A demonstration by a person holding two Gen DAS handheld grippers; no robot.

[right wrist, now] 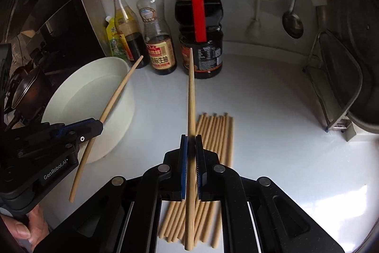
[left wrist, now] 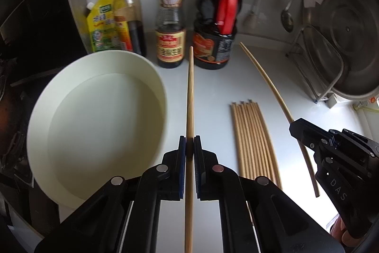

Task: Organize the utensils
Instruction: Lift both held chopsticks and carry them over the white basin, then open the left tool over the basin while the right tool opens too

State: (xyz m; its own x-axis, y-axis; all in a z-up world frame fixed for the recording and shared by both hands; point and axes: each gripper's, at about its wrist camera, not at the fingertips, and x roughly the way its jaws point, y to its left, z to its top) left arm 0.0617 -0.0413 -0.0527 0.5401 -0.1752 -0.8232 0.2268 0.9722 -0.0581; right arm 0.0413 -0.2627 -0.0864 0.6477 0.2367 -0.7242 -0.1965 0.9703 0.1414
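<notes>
two tongs, left tongs and right tongs, each clamp one chopstick above the counter.

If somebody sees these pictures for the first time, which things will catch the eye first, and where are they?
First, each gripper is shut on a single chopstick: the left gripper and the right gripper. Between them, a row of chopsticks lies flat on the white counter. A big white bowl sits on the left, with sauce bottles behind it.
</notes>
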